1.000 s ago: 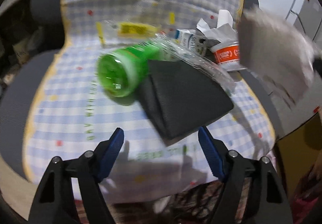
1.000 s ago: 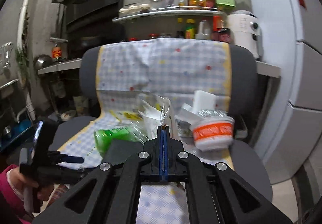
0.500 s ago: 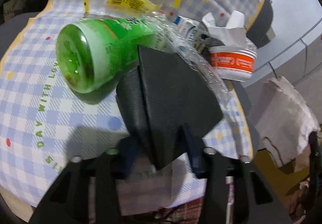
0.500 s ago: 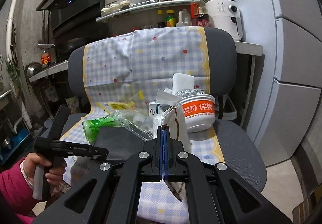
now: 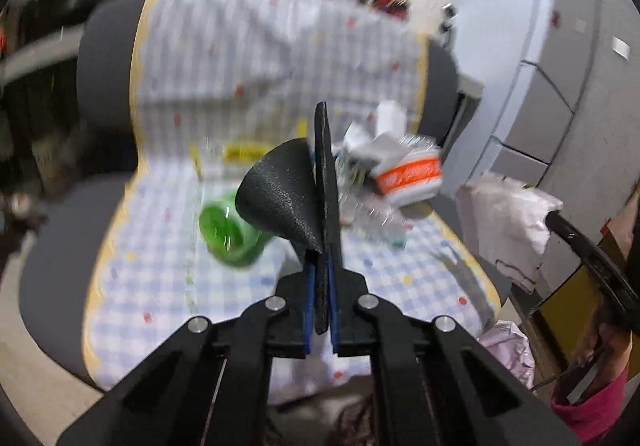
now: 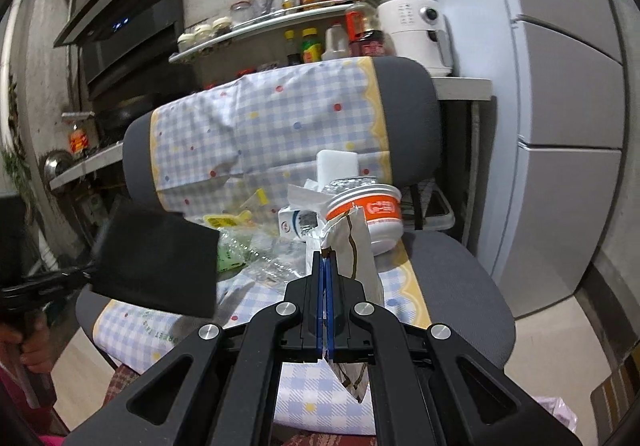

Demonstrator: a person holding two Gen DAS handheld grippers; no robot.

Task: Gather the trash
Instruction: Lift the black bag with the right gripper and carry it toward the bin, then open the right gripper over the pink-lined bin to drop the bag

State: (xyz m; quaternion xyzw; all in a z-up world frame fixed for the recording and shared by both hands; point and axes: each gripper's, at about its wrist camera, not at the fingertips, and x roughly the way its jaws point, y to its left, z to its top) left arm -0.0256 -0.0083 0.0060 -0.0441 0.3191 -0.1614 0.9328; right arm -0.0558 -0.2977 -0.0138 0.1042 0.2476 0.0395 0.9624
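black foam sheet [image 5: 326, 181] edge-on, upright | left gripper [image 5: 319, 282] jaws clamp it | right gripper [image 6: 325, 278] jaws pinch silver wrapper [image 6: 356, 246] | orange-banded cup [image 6: 370, 213] tilted on chair [image 6: 452, 286]

Left wrist view motion-blurred: green bottle [image 5: 231, 234], shelf items unreadable; black sheet [image 6: 156, 260] hides bottle.

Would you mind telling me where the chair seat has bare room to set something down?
The checked seat cover is bare at the front, near the edge, and on its front right corner below the instant-noodle cup. The back is crowded: green bottle, crumpled plastic, small carton, cup.
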